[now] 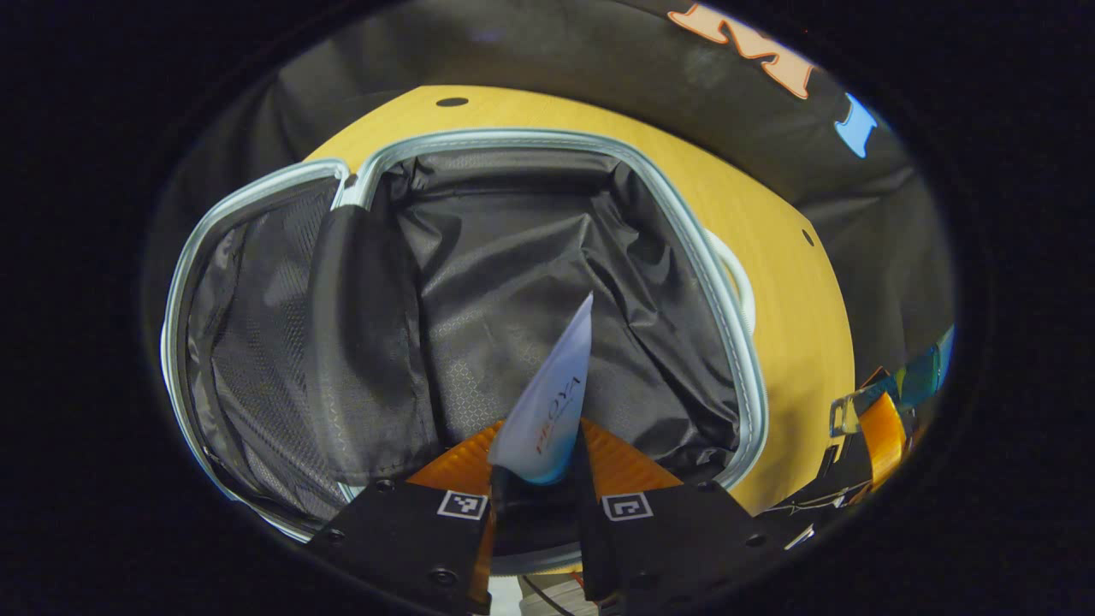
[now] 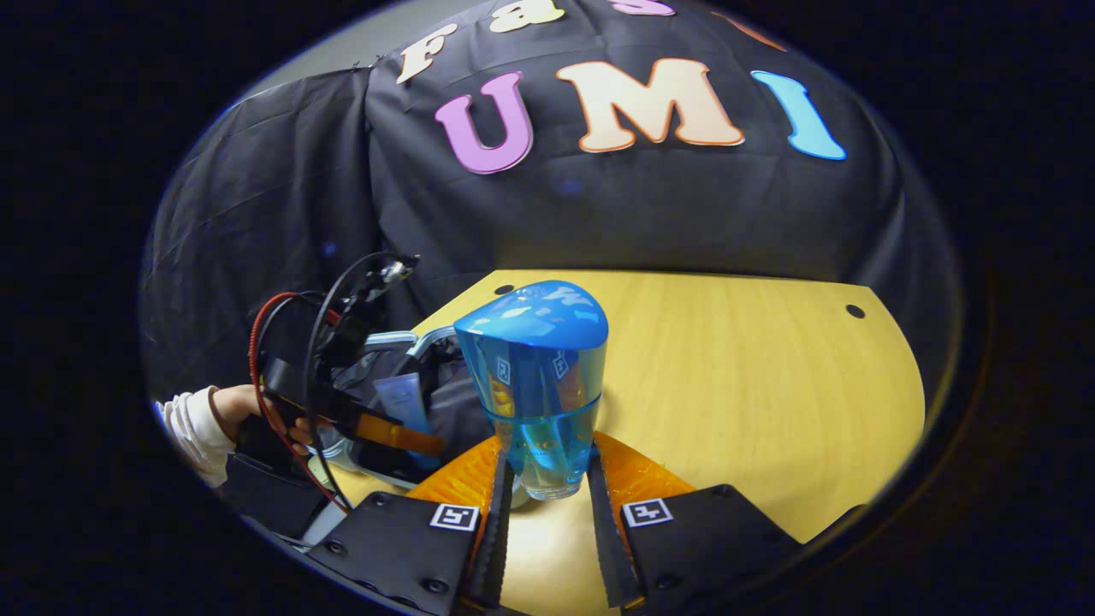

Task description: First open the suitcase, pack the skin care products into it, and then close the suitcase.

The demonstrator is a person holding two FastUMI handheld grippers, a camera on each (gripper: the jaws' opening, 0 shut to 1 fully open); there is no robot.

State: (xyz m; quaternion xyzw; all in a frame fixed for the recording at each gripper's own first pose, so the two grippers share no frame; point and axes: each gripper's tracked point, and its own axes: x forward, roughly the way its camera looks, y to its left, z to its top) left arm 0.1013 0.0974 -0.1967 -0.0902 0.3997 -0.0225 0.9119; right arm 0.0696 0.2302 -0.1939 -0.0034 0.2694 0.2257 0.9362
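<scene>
jaws of my left gripper (image 1: 537, 492) are clamped on a white tube (image 1: 547, 402), held tip-up over the open suitcase (image 1: 479, 316) and its dark lining, which lies on the desk (image 1: 796, 282) toward its left edge. right gripper (image 2: 547, 496) jaws pinch the base of a blue bottle (image 2: 535, 376) upright on the desk, just beside the suitcase.

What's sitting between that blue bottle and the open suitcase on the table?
Nothing but bare wooden table. In the right gripper view, the blue bottle, clamped in the right gripper, stands just beside the open suitcase, where the left gripper holds a tube.
</scene>
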